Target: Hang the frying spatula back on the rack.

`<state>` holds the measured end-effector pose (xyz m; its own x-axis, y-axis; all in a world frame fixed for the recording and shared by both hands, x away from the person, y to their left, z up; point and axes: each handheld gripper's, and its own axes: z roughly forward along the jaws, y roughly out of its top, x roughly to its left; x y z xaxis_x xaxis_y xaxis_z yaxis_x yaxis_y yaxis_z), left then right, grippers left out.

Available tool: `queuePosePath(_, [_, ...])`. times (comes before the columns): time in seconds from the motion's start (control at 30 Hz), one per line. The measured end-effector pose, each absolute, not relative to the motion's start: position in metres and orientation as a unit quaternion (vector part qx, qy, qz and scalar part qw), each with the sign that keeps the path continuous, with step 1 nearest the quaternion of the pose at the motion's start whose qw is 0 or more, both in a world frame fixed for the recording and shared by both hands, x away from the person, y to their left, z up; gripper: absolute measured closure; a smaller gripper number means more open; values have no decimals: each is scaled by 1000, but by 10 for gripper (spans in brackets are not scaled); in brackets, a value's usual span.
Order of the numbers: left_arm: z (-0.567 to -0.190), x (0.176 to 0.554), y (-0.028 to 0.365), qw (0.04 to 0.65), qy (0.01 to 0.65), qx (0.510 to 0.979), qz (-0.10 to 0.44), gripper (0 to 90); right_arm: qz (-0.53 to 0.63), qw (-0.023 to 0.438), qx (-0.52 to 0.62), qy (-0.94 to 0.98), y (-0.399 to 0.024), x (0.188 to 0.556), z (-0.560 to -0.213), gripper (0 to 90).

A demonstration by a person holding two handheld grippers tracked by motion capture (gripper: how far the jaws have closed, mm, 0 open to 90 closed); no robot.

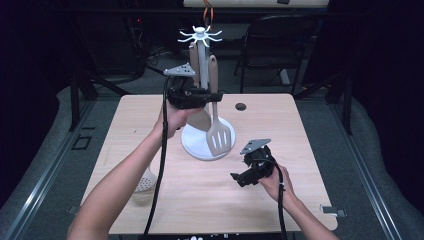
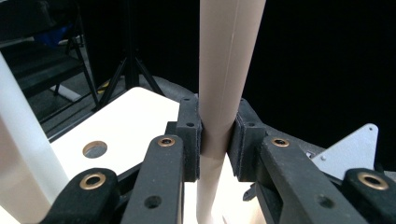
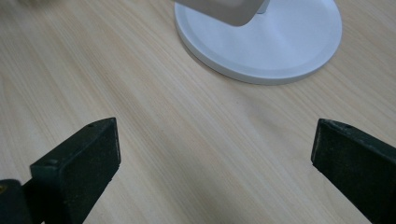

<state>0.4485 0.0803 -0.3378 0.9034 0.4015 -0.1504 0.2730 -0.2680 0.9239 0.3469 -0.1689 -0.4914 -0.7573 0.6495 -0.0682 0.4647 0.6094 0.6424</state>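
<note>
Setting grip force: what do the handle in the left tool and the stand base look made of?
Handle: smooth matte beige, likely plastic or silicone; a faint seam line runs along it. Stand base: white disc with slight sheen, probably plastic or coated metal.

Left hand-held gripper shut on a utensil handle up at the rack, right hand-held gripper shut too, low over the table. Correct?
Not quite. The right hand-held gripper is open: the right gripper view shows its jaws wide apart over bare table, holding nothing. The rest stands: the left hand-held gripper is shut on the utensil handle at the rack.
</note>
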Motion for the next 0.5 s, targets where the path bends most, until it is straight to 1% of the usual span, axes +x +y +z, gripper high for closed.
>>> queuePosePath(0.5, [-328, 467, 82, 567, 233, 788, 58, 766, 307, 142, 316, 886, -169, 347, -494, 8])
